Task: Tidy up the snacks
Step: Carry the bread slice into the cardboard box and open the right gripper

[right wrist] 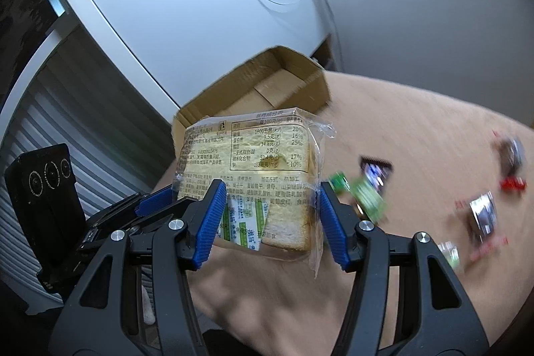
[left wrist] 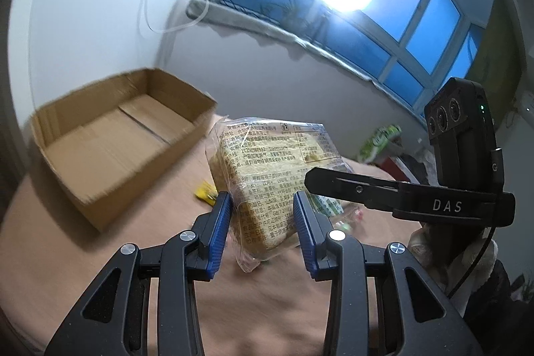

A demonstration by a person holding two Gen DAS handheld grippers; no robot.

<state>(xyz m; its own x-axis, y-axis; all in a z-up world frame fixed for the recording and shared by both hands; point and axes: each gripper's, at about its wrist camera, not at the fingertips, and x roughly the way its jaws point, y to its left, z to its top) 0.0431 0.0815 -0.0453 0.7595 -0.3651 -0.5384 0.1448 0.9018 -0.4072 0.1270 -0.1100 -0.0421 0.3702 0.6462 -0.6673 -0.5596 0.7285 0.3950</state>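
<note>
Both tongs are holding one bread packet in the air: the left tongs and the right tongs are each gripping it. Behind it an open cardboard box is sitting on the worktop, with blurred snack packets lying scattered to the right.

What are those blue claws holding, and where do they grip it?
Both grippers, left and right, hold one wrapped bread packet by its lower end, lifted off the table.
</note>
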